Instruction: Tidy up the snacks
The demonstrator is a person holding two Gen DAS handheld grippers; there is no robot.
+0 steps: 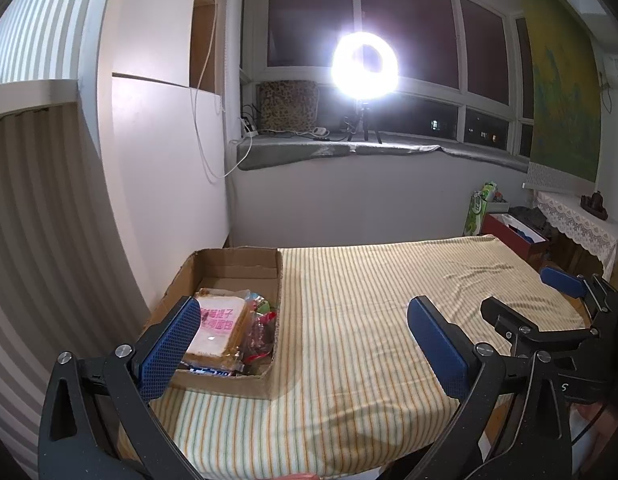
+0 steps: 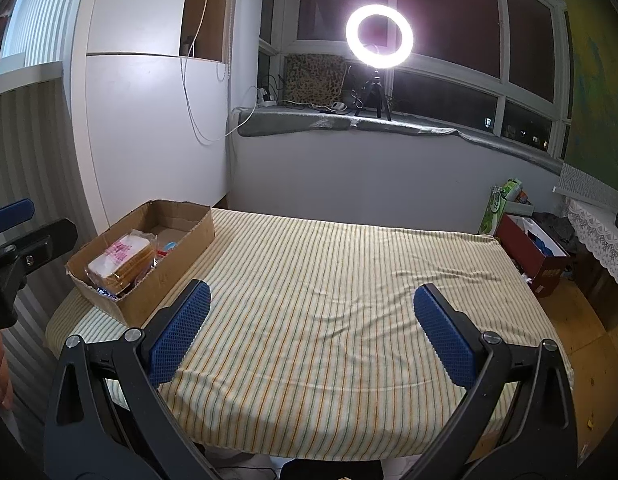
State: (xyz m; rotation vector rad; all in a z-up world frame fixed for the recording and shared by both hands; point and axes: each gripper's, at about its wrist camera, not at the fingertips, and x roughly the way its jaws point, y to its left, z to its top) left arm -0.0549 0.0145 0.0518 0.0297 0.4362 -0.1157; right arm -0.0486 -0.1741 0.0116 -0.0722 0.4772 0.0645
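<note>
A brown cardboard box (image 1: 269, 384) (image 2: 197, 236) stands on the left side of a striped table (image 1: 369, 320) (image 2: 329, 300). It holds a bagged loaf of sliced bread with a pink label (image 1: 223, 326) (image 2: 119, 258) and several other wrapped snacks (image 1: 261, 332). My left gripper (image 1: 305, 338) is open and empty, its left finger just over the box's near corner. My right gripper (image 2: 313, 330) is open and empty above the table's near edge. The right gripper also shows at the right of the left wrist view (image 1: 525, 300).
A white cabinet (image 2: 149, 132) stands behind the box. A ring light (image 2: 379, 36) on a tripod shines from the window sill. A red box (image 2: 537, 256) and a green bag (image 2: 501, 204) sit on the floor to the right, by a lace-covered table (image 2: 597, 236).
</note>
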